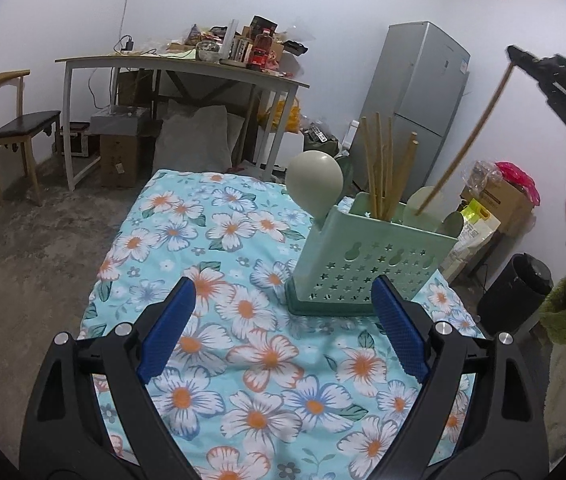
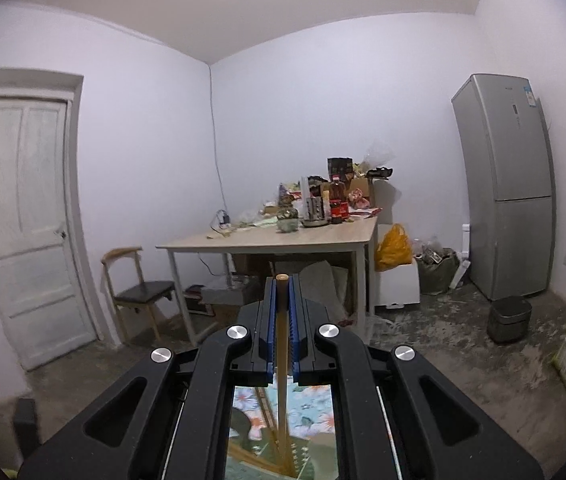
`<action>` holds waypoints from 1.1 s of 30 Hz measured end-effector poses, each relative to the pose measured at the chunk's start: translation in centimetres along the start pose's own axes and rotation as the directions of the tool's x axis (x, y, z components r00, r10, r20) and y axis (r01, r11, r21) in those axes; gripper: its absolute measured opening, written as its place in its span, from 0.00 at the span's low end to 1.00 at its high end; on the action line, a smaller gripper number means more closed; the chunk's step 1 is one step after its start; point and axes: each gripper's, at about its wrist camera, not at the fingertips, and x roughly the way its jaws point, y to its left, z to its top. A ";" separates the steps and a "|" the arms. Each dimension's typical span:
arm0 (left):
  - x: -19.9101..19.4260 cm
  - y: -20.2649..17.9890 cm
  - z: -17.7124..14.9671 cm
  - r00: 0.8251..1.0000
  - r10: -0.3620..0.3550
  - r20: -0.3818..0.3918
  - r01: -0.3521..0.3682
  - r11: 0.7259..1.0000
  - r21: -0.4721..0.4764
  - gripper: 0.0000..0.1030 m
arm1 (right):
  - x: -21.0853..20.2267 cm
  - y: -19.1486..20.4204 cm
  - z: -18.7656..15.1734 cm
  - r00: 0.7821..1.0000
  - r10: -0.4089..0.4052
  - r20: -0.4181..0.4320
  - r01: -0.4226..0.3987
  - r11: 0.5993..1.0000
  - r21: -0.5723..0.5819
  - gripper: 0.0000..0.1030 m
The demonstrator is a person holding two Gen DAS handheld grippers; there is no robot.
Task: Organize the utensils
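My left gripper (image 1: 283, 328) hangs wide open just short of the green holder (image 1: 375, 256), nothing in it. The holder carries one spoon (image 1: 315, 180) and about five chopsticks (image 1: 381, 164). Above it, my right gripper (image 2: 282, 312) pinches one chopstick (image 1: 471, 136), tip entering; I judge we're nearly done.

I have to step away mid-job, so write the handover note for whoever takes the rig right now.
Right gripper: shut on a single chopstick, held by its top end, lower tip already inside the green utensil holder.
Left gripper: open, empty, hanging over the floral cloth just in front of the holder.
In the holder: several chopsticks standing upright, plus a pale spoon leaning out at its left side.
Done: those pieces are stowed.
Left: lower the held chopstick among the others and release it. No loose utensils show on the cloth in these views.
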 end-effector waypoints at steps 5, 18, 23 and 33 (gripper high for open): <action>0.0 0.6 -0.1 1.000 0.007 0.003 -0.007 1.000 -0.013 0.83 | 3.8 -0.3 -2.3 0.997 -0.048 -0.060 0.048 0.999 -0.007 0.06; 0.2 0.7 -0.1 1.000 0.019 -0.003 -0.019 1.000 -0.024 0.84 | 3.1 -2.3 -6.6 0.985 -0.054 -0.167 0.066 0.996 0.067 0.57; 0.1 -0.3 0.1 0.998 0.061 0.006 -0.061 0.998 -0.020 0.88 | -0.6 -2.3 -7.4 0.987 -0.039 -0.158 0.060 0.990 0.128 0.71; 1.6 -2.5 0.1 0.978 0.196 -0.066 -0.195 0.981 0.024 0.92 | -3.3 0.3 -15.5 0.919 -0.174 -0.354 0.211 0.975 0.068 0.94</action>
